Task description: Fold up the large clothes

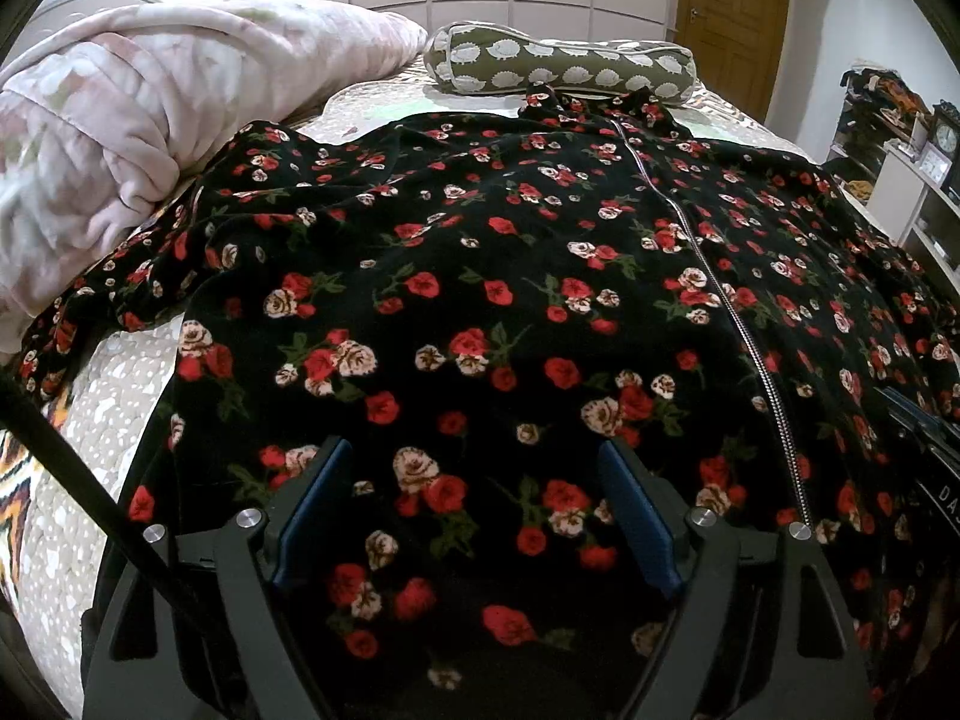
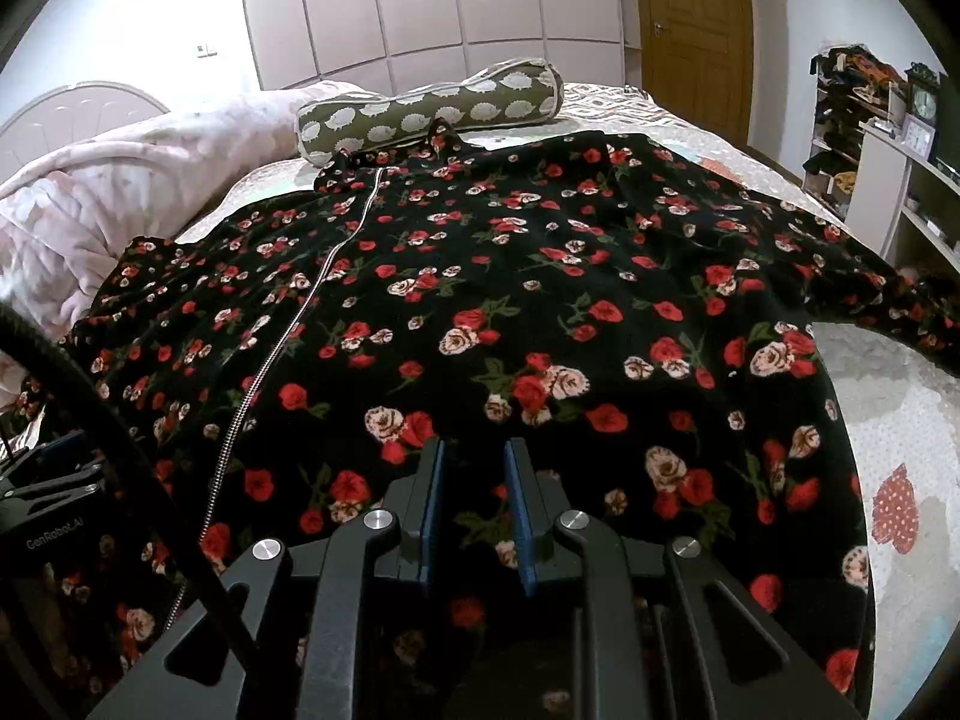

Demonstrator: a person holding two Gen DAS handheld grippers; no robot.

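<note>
Your left tool stands wide open at the bottom of its frame and holds nothing; the garment runs under and between its fingers. Your right tool is narrowed to a slim gap, with cloth showing in that gap, though you cannot tell whether it pinches any.

From both tools the garment stretches away up the bed, its long axis following the zipper towards the collar beside the bolster at top centre. The hem lies nearest you, each tool on its own side of the zipper.

The left view shows a sleeve trailing lower left by the pink duvet; the right view shows the other sleeve at mid right.
</note>
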